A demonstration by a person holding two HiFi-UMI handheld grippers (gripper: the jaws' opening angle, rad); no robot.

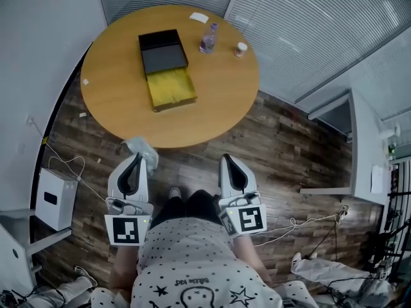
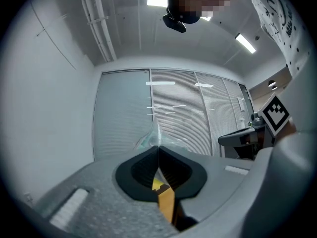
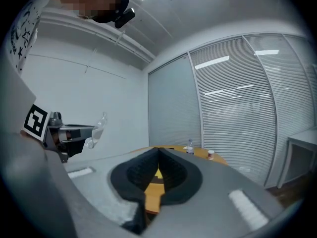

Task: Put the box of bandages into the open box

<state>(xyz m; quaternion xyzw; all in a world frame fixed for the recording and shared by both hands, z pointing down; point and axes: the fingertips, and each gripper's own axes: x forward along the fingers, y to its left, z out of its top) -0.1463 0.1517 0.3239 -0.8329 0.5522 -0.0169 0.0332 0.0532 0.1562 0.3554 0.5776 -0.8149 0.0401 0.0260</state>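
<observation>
The left gripper [image 1: 137,158] has its jaws pinched tight on a clear plastic packet [image 1: 146,151] (presumably the bandages). The right gripper [image 1: 228,161] has its jaws closed on nothing. The open box [image 1: 172,90] lies ahead on the desk [image 1: 221,98], nearer the left jaws, long axis pointing away.

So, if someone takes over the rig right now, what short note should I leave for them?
Left gripper: jaws shut on a crumpled clear packet, held over the floor before the table.
Right gripper: jaws shut, empty.
Open box: on the table, yellow tray bare; bottle and small jar stand to its right.
Done: packet in grip. Left: bring it over the open box and release it inside.
</observation>
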